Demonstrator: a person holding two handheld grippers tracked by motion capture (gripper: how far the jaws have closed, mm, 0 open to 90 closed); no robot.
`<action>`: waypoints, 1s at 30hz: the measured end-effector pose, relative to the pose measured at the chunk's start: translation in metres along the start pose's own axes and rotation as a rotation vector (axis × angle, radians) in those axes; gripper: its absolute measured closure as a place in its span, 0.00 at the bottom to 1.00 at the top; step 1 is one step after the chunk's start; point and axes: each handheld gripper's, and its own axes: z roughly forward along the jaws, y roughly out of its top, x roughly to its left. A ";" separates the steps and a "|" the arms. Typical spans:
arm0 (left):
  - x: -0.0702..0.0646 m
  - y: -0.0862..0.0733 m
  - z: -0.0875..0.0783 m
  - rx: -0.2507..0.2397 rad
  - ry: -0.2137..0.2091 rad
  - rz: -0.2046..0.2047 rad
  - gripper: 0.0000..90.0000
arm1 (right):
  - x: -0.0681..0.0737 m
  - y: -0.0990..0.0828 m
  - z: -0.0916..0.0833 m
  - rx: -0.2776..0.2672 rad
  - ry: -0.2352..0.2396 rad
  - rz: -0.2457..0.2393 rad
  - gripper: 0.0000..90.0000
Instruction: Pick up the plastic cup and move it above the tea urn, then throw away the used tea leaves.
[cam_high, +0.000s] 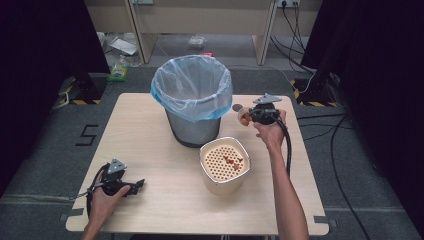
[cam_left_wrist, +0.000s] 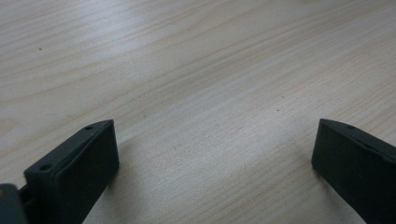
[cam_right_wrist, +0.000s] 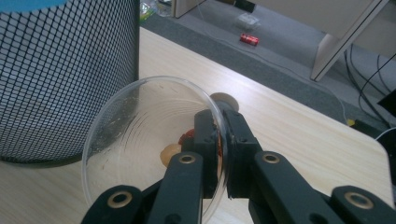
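My right gripper (cam_high: 247, 116) (cam_right_wrist: 220, 119) is shut on the rim of a clear plastic bowl (cam_high: 242, 119) (cam_right_wrist: 135, 130), one jaw inside and one outside. The bowl is tilted and held above the table, to the right of a mesh bin (cam_high: 192, 100) (cam_right_wrist: 60, 70) lined with a pale blue bag. Reddish and pale food scraps (cam_right_wrist: 173, 148) lie in the bowl. A cream container (cam_high: 225, 166) with a perforated insert and a few red scraps stands in front of the bin. My left gripper (cam_high: 136, 185) (cam_left_wrist: 215, 140) rests open on the table's near left, nothing between its jaws.
A small grey disc (cam_high: 236, 107) (cam_right_wrist: 225, 99) lies on the wooden table (cam_high: 150, 135) behind the bowl. On the floor beyond are a red can (cam_right_wrist: 249, 39), cables and furniture legs. Black curtains hang on both sides.
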 end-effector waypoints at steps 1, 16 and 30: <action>0.000 0.000 0.000 0.000 0.000 0.000 0.00 | -0.001 0.000 -0.001 -0.007 -0.003 -0.004 0.95; 0.000 0.000 0.000 0.001 0.000 0.002 0.00 | 0.017 0.012 -0.039 -0.118 -0.004 -0.099 0.94; 0.000 0.000 0.000 0.001 0.002 0.004 0.00 | 0.053 0.000 -0.076 -0.265 -0.101 -0.296 0.94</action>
